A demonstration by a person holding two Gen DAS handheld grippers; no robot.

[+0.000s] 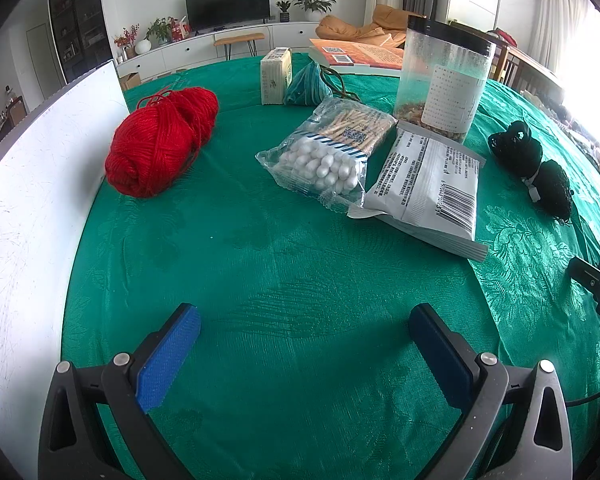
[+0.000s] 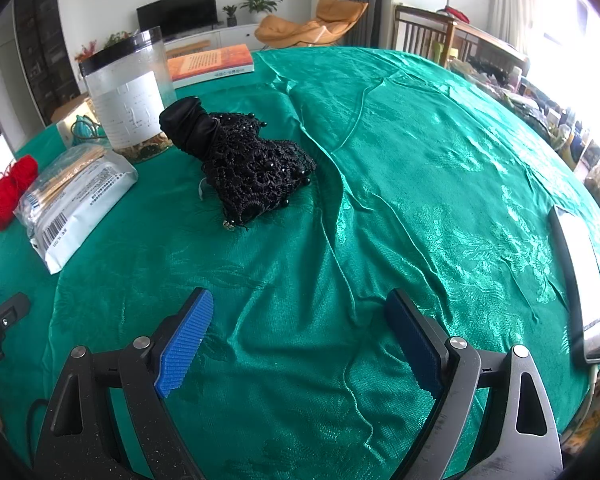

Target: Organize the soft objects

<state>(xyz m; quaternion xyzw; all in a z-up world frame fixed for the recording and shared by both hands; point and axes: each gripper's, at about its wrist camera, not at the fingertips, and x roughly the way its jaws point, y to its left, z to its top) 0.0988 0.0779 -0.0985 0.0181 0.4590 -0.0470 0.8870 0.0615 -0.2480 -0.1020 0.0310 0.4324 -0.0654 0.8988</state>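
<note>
Both grippers, left (image 1: 304,354) and right (image 2: 300,340), I hold wide and empty (ready to grasp), with red yarn (image 1: 160,148) and black lace bundle (image 2: 244,164) lying untouched ahead on the green cloth (image 2: 380,200).

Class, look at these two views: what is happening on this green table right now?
A person holds a gripper in each hand above a green tablecloth. The left gripper and the right gripper both hover with jaws open and nothing between them. Nothing has been picked up yet: the red yarn lies ahead of the left gripper, the black lace bundle ahead of the right, with a cotton swab bag, a white packet and a clear jar between them.
</note>
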